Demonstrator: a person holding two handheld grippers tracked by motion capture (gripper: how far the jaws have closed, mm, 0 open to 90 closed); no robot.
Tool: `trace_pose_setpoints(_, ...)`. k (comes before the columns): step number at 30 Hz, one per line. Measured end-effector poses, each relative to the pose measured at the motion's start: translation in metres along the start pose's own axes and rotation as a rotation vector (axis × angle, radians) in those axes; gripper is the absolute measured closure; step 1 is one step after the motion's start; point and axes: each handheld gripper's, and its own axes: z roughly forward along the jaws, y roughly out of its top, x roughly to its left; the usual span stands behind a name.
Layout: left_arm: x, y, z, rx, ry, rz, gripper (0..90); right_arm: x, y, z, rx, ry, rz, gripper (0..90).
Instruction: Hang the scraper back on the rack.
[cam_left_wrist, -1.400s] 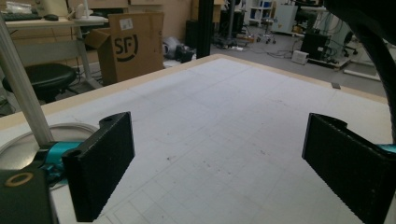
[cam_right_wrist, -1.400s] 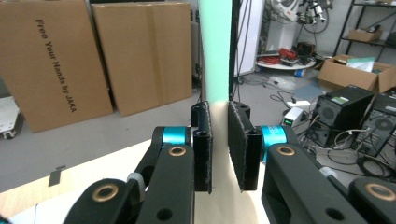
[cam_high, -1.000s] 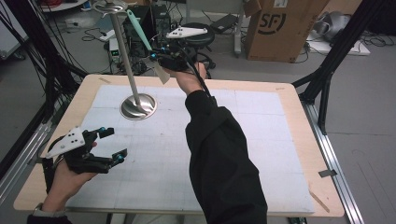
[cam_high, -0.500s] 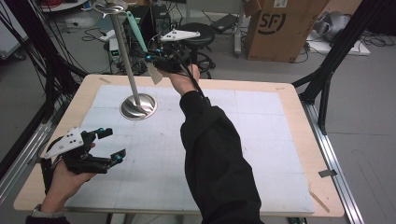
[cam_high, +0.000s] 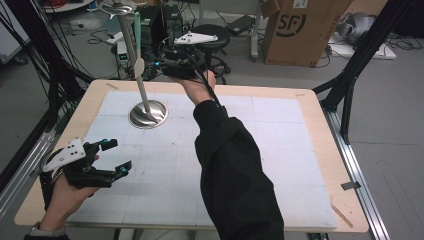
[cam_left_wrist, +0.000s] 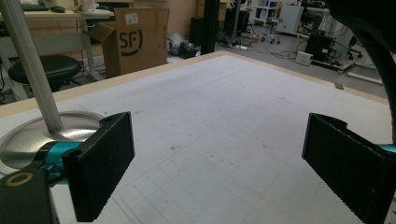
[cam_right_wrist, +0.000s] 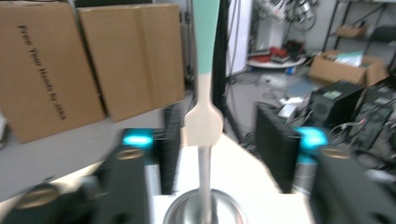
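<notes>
A steel stand with a round base and a tall pole rises at the table's back left. A spatula with a teal handle and a cream head hangs upright beside the pole, head down. My right gripper is held high just right of the cream head, jaws apart. In the right gripper view the spatula shows between my open right gripper's jaws, closer to the left one, above the stand's base; that view is blurred. My left gripper rests open and empty at the front left, also seen as the left gripper.
A white gridded mat covers the wooden table. The person's dark sleeve crosses the middle of it. Behind the table stand a cardboard box, a black stool and black frame legs.
The right gripper moved left toward the pole, and the spatula went from tilted to hanging upright beside the pole. The left gripper stayed nearly still.
</notes>
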Motion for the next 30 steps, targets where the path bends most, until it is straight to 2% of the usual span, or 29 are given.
trace_pose_setpoints(2,0.0,0.0,-0.002,-0.001,0.006,-0.004,9.7,0.0,0.0,-0.007,0.014,0.023,0.006,37.9)
trace_pose_setpoints(5,0.0,-0.003,-0.003,-0.007,-0.019,-0.027,9.7,0.0,-0.005,-0.021,0.004,0.036,-0.009,35.5)
trace_pose_setpoints(7,-0.001,-0.006,-0.001,0.006,-0.019,-0.03,9.6,-0.001,-0.011,-0.029,0.009,0.034,-0.012,32.3)
trace_pose_setpoints(14,-0.001,-0.006,0.0,0.001,-0.022,-0.033,9.6,-0.002,-0.035,-0.053,0.04,0.076,-0.007,11.2)
trace_pose_setpoints(17,-0.001,-0.009,0.002,0.015,-0.03,-0.032,9.6,-0.002,-0.049,-0.064,0.058,0.057,-0.029,5.6)
trace_pose_setpoints(18,-0.002,-0.009,0.003,0.019,-0.03,-0.034,9.6,-0.004,-0.055,-0.067,0.067,0.059,-0.015,0.4)
trace_pose_setpoints(19,-0.002,-0.01,0.003,0.026,-0.029,-0.029,9.6,-0.006,-0.061,-0.07,0.074,0.062,0.003,0.4)
trace_pose_setpoints(22,-0.003,-0.011,0.004,0.028,-0.029,-0.028,9.6,-0.009,-0.079,-0.082,0.081,0.047,0.001,0.3)
trace_pose_setpoints(26,-0.003,-0.011,0.006,0.031,-0.039,-0.02,9.6,-0.015,-0.101,-0.1,0.083,0.039,0.034,0.3)
trace_pose_setpoints(30,-0.004,-0.011,0.007,0.032,-0.032,-0.018,9.6,-0.017,-0.12,-0.116,0.091,0.004,0.043,0.3)
